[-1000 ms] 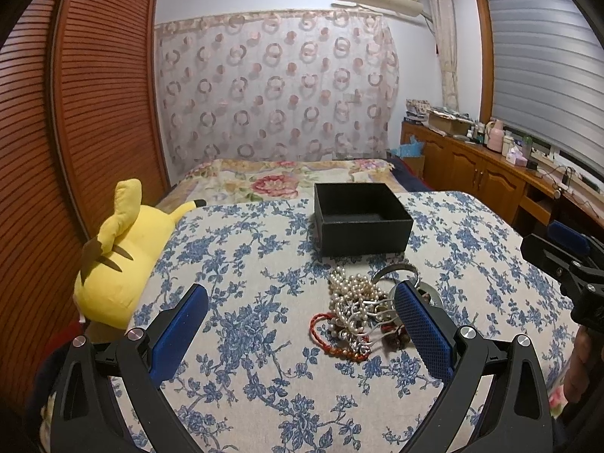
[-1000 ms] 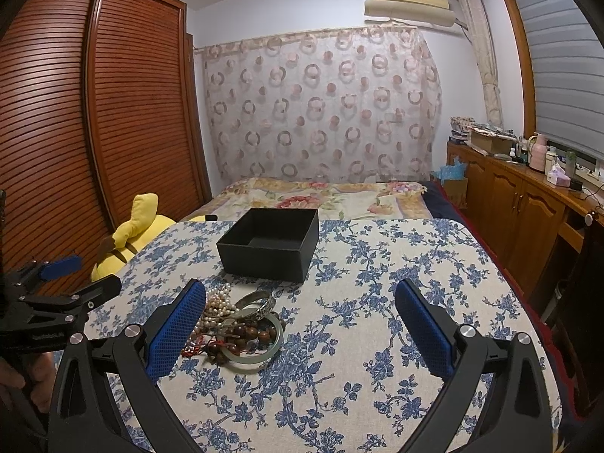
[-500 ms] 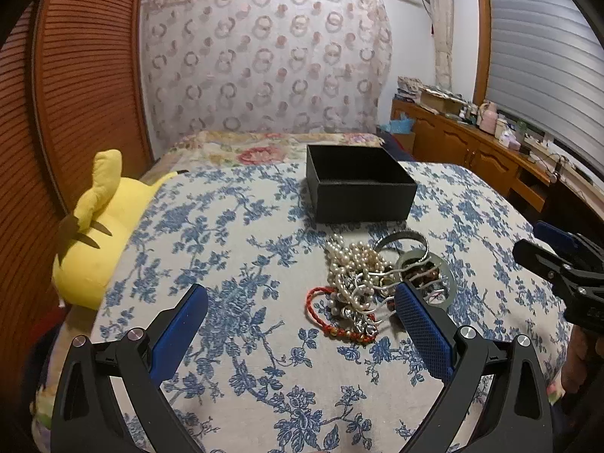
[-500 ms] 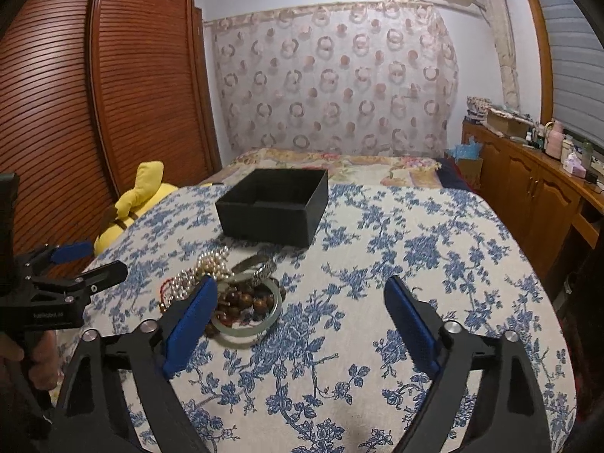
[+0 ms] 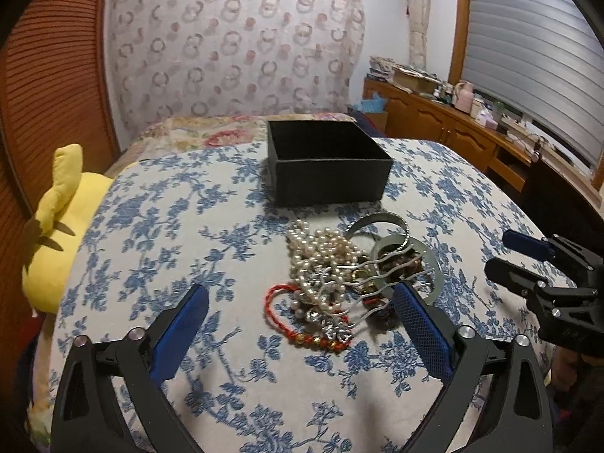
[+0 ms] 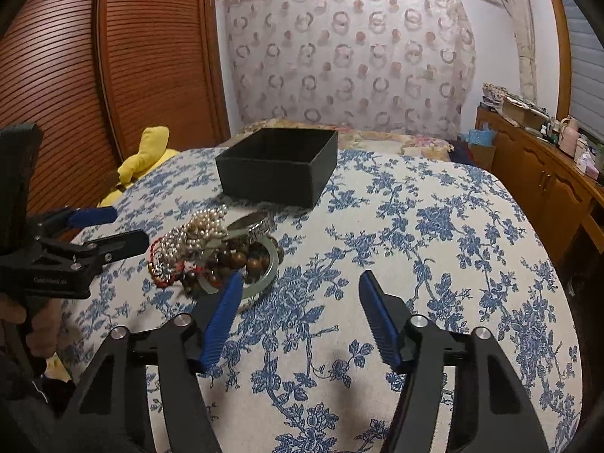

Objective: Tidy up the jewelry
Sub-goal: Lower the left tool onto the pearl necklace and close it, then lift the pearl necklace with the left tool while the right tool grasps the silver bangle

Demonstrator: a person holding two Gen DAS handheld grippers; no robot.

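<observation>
Over the jewelry pile (image 5: 339, 279), both grippers lower than before, jaws narrowing, nothing held yet.

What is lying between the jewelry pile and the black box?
Nothing: in the left wrist view only bare floral cloth separates the jewelry pile from the black box.

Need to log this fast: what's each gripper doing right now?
Left gripper: open, jaws closing, holding nothing.
Right gripper: open, jaws closing, holding nothing.
</observation>
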